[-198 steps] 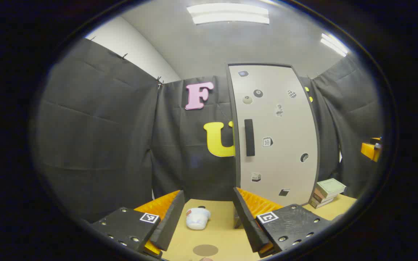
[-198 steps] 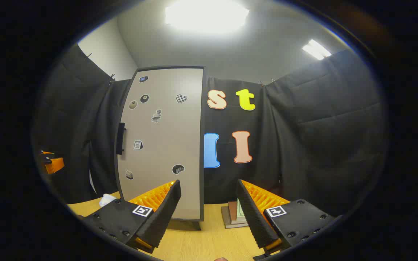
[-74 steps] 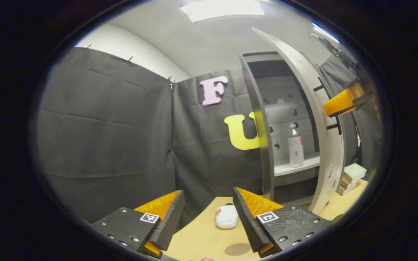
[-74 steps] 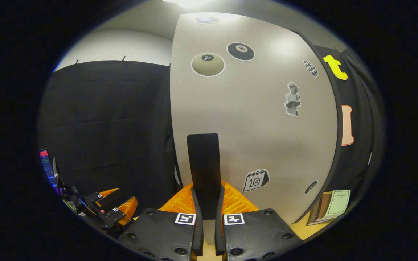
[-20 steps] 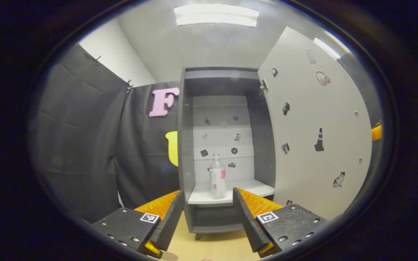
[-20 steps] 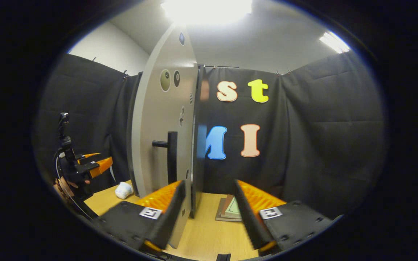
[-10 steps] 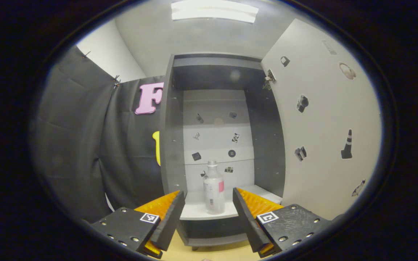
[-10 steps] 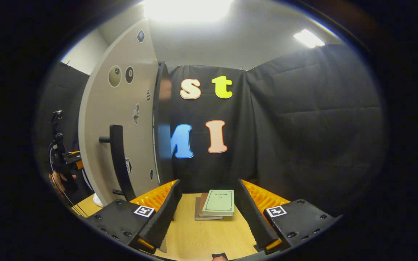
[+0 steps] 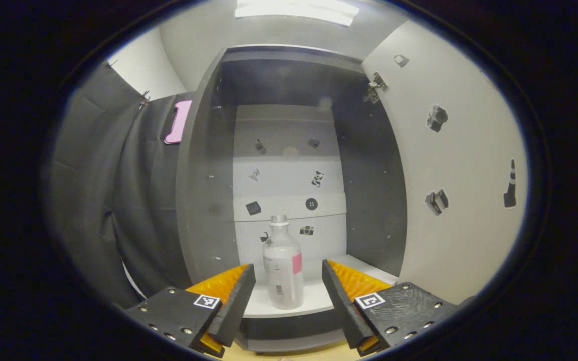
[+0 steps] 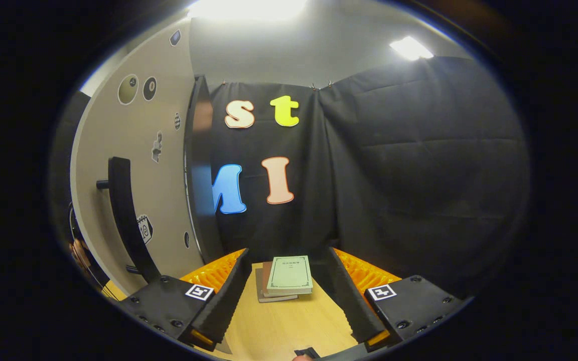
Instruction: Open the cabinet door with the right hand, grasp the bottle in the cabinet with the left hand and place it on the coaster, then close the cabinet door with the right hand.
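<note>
Tongs on the left hand (image 9: 289, 296) stand wide apart, nothing between the pads, lined up straight at the bottle (image 9: 283, 263) so it sits framed in the gap between the two fingers; spread looks wider than the bottle body, which suits a sideways pinch on the label zone. Bottle is upright on the pale shelf (image 9: 314, 296) inside the cabinet (image 9: 208, 165), near the front edge, apart from the tongs, not yet touched. Cabinet door (image 9: 459, 165) is swung fully out to the right in the left gripper view, so the way in is free and the opening step reads as done. Judgement: current step is the approach to grasp; fingers need to go further in, level with the mid body, then close. Risk: clear, light-looking bottle could tip or slide back if one pad meets it first. Right tongs (image 10: 289, 296) also gape wide and hold nothing, parked off to the side over the table (image 10: 279, 326), facing a stack of books (image 10: 285, 278) by the booth wall, likely kept out of the left hand's path yet close to the door. Door handle (image 10: 123, 215), a dark bar, sits at the left of the right gripper view, well within reach for the closing step later. Coaster location cannot be told from these views.
</note>
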Available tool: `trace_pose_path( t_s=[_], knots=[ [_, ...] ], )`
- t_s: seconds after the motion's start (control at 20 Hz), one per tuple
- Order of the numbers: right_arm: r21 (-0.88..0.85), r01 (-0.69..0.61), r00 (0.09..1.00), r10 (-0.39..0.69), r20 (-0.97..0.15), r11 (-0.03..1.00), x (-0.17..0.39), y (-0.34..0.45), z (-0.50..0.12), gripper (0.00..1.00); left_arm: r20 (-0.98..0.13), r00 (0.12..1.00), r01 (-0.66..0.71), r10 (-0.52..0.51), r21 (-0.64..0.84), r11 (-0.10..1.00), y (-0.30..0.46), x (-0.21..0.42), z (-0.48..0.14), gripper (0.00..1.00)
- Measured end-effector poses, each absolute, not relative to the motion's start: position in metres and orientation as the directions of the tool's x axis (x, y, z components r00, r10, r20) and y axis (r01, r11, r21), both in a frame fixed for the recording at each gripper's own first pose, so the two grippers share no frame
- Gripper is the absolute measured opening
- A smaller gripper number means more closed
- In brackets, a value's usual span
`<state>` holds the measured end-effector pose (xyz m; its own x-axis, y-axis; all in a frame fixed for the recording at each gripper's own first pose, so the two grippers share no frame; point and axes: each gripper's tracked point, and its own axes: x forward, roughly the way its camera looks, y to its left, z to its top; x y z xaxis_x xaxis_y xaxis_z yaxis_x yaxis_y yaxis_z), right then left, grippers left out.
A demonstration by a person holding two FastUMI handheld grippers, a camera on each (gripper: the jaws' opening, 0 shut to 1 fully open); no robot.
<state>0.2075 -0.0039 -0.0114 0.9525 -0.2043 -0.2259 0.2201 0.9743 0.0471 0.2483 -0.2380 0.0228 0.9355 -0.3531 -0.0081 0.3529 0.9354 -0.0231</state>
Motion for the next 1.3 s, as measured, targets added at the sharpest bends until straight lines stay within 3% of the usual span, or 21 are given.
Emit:
trace_pose_path(
  t_s=[0.75, 0.9, 1.0, 1.3],
  knots=[
    [0.006, 0.295, 0.915, -0.281, -0.289, 0.955, 0.236, 0.004, -0.035, 0.94, -0.057, 0.923, 0.379, -0.38, -0.025, 0.925, -0.259, 0.325, -0.021, 0.82],
    [0.001, 0.294, 0.913, -0.281, -0.295, 0.956, 0.239, 0.005, -0.036, 0.96, -0.061, 0.918, 0.392, -0.393, -0.033, 0.919, -0.259, 0.326, -0.024, 0.8],
    [0.0, 0.286, 0.915, -0.273, -0.296, 0.958, 0.239, 0.008, -0.036, 0.96, -0.051, 0.915, 0.397, -0.4, -0.057, 0.916, -0.26, 0.327, -0.024, 0.72],
    [0.013, 0.25, 0.93, -0.237, -0.28, 0.968, 0.244, 0.013, -0.028, 0.94, -0.018, 0.937, 0.345, -0.348, -0.089, 0.934, -0.228, 0.313, -0.01, 0.72]
  ],
)
